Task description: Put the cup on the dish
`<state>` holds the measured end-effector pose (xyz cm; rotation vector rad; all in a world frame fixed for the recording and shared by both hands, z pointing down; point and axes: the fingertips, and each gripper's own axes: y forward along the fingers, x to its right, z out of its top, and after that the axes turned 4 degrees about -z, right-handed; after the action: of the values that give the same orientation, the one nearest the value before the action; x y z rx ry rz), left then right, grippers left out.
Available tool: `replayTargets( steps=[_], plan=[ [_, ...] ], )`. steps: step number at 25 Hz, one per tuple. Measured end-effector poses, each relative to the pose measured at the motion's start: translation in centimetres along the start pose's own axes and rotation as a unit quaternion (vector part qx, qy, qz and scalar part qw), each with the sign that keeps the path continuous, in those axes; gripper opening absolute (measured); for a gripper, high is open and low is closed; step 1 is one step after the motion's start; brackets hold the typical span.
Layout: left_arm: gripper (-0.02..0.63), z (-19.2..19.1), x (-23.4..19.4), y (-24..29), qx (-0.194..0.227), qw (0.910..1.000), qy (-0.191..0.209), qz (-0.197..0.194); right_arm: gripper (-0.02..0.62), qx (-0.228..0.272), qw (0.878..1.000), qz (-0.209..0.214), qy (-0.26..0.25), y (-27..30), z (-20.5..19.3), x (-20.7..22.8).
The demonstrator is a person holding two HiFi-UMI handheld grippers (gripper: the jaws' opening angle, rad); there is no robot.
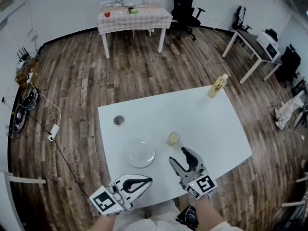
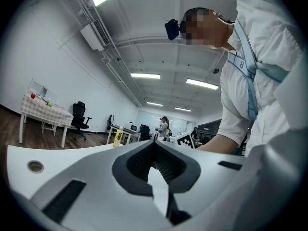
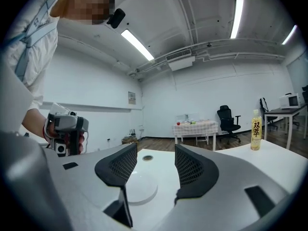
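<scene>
The cup point(image 1: 173, 139) stands upright on the white table point(image 1: 211, 124), just beside the dish point(image 1: 140, 154) on its right and not yet on it. It is a small, clear-looking tumbler with a yellowish tint that may be liquid inside. The right gripper point(image 1: 179, 156) sits just short of the cup, its jaws spread wide with nothing between them; its own view looks through the gap at the dish. The left gripper point(image 1: 148, 180) lies at the near edge, jaws pressed together on nothing. From here I'd judge the cup light, stiff and smooth-walled — so probably slippery, and breakable if it is glass. Any contents would slop if it tipped. The sensible hold looks to be across the side wall at about mid-height, kept upright — then a short carry onto the shallow, clear dish.
</scene>
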<state>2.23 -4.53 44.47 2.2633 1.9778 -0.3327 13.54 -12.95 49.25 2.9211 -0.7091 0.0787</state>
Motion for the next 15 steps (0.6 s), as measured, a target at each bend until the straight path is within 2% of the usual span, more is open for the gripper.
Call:
replayTargets(
  steps=[9, 15],
  plan=[
    [0.000, -1.2, 0.0, 0.8, -0.017, 0.9998, 0.002, -0.011, 0.277, -0.022, 0.999, -0.024, 0.007, 1.9, -3.3, 2.4],
    [0.000, -1.1, -0.5, 1.1, -0.016, 0.9998, -0.003, -0.010, 0.291, -0.037, 0.999, -0.037, -0.013, 3.4, -4.7, 4.0]
  ],
)
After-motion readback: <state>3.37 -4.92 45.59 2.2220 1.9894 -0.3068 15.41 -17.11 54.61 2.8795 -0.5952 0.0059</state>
